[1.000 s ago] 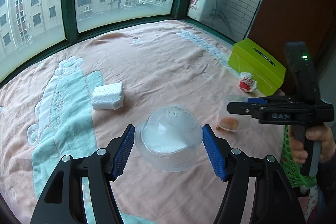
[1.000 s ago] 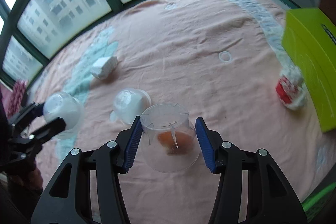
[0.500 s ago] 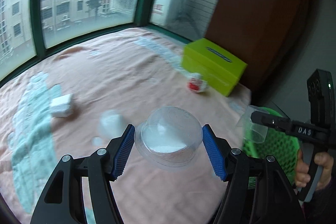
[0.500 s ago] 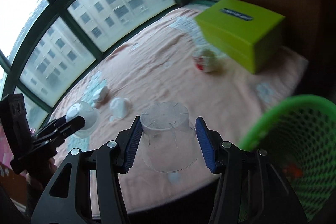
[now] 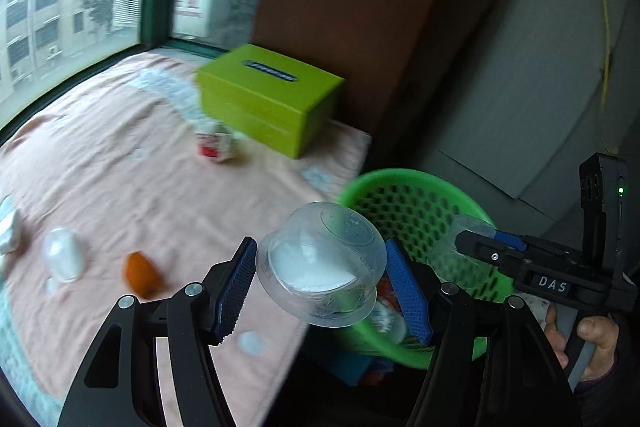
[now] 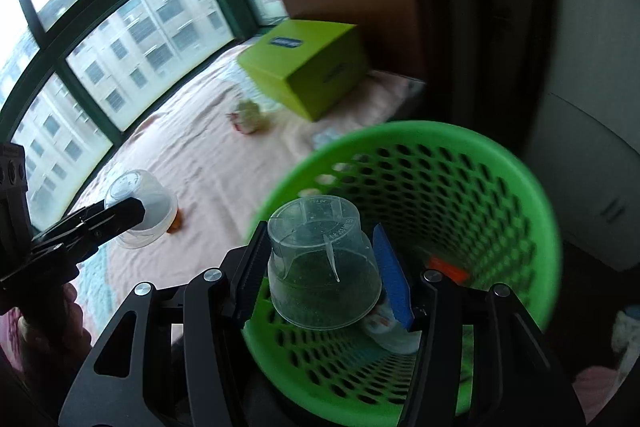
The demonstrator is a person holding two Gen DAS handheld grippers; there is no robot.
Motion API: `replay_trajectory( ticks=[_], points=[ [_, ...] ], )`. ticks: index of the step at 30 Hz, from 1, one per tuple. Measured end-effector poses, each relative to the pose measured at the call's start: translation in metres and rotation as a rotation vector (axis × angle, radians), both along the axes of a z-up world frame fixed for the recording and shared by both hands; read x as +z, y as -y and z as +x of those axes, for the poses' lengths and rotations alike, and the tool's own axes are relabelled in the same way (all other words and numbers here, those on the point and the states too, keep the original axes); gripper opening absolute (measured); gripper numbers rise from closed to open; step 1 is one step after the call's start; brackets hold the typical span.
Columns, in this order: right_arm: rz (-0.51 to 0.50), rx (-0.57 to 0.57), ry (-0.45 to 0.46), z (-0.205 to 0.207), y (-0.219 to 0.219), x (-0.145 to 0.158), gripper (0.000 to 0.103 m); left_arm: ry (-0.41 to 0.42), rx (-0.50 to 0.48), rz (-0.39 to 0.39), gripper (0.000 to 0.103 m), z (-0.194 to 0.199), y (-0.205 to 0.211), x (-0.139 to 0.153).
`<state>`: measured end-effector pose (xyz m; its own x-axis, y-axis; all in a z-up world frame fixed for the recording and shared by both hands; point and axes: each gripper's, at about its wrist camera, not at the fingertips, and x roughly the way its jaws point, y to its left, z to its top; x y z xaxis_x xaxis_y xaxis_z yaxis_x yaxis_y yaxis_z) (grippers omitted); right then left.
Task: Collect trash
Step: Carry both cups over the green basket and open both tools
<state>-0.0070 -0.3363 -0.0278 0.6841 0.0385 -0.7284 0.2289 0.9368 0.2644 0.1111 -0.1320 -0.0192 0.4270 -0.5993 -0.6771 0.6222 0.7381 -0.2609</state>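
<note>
2 clear cups, 1 per gripper, both upside down. Right gripper [image 6: 320, 275] clamped on empty cup [image 6: 322, 267], held over green basket [image 6: 516, 167] w/ red scrap inside. Left gripper [image 5: 322, 277] clamped on cup w/ white residue [image 5: 320, 267], just beside basket rim. On pink blanket [image 5: 120, 167] beyond: 1 orange peel [image 5: 140, 273], 1 white lump [image 5: 64, 259], 1 red-white wrapper [image 5: 214, 145], 1 green box [image 5: 268, 95].

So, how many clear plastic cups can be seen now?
2. One cup is in the left gripper, at the basket edge. The other cup is in the right gripper, over the basket. Others may be hidden inside.
</note>
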Motion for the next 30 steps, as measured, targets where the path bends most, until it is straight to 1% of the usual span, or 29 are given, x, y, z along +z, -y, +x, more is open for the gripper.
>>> replay_trajectory(
  ticks=[5, 8, 10, 11, 15, 20, 22, 24, 30],
  points=[
    [-0.013, -0.046, 0.001, -0.020, 0.018, -0.003, 0.054, -0.018, -0.057, 0.015, 0.063, -0.009, 0.034, -0.007],
    [0.001, -0.061, 0.002, -0.026, 0.025, -0.006, 0.054, -0.026, -0.080, 0.026, 0.063, -0.012, 0.047, -0.011],
    [0.011, -0.068, 0.008, -0.028, 0.028, -0.006, 0.058, -0.033, -0.092, 0.032, 0.063, -0.013, 0.054, -0.013],
    [0.008, -0.073, 0.011, -0.029, 0.030, -0.006, 0.063, -0.037, -0.099, 0.036, 0.063, -0.013, 0.058, -0.014],
    [0.007, -0.087, 0.023, -0.036, 0.036, -0.004, 0.066, -0.046, -0.121, 0.048, 0.063, -0.017, 0.072, -0.019],
    [0.010, -0.104, 0.035, -0.040, 0.044, -0.002, 0.067, -0.063, -0.136, 0.061, 0.064, -0.018, 0.085, -0.025],
    [0.010, -0.111, 0.041, -0.042, 0.046, 0.000, 0.068, -0.069, -0.142, 0.064, 0.064, -0.018, 0.088, -0.027],
    [0.007, -0.115, 0.043, -0.044, 0.048, 0.001, 0.073, -0.073, -0.147, 0.065, 0.063, -0.019, 0.090, -0.028],
    [0.005, -0.118, 0.046, -0.046, 0.048, 0.001, 0.075, -0.083, -0.162, 0.068, 0.065, -0.022, 0.094, -0.029]
  ],
)
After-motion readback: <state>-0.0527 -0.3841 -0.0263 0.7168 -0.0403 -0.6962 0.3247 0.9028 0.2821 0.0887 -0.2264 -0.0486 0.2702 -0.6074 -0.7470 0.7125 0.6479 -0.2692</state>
